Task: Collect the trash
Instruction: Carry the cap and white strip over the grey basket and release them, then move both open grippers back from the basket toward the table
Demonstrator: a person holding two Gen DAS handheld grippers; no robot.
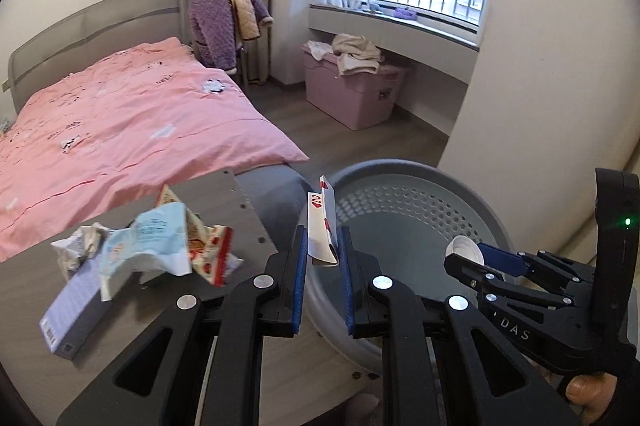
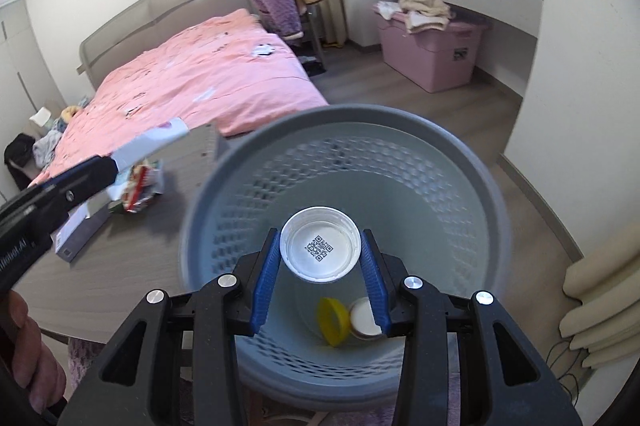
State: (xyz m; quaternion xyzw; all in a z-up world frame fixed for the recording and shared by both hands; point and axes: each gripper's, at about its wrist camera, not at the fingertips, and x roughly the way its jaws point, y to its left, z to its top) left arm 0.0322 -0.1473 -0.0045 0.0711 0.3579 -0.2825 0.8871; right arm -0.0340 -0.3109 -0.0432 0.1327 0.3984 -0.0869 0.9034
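My left gripper (image 1: 323, 246) is shut on a folded white playing card with red hearts (image 1: 320, 226), held at the near rim of the grey perforated trash basket (image 1: 404, 201). My right gripper (image 2: 320, 246) is shut on a white plastic lid with a QR code (image 2: 319, 249), held over the basket's mouth (image 2: 400, 161); it also shows in the left wrist view (image 1: 466, 254). A yellow cap (image 2: 331, 318) and a white cap (image 2: 365, 318) lie on the basket floor. Crumpled wrappers (image 1: 160, 242) and a grey box (image 1: 76, 306) lie on the table (image 1: 168, 354).
A bed with a pink cover (image 1: 120, 129) stands behind the table. A chair draped with purple clothes (image 1: 216, 25) and a pink storage box with laundry on top (image 1: 352, 85) stand near the window. A white wall corner (image 1: 520, 73) is right of the basket.
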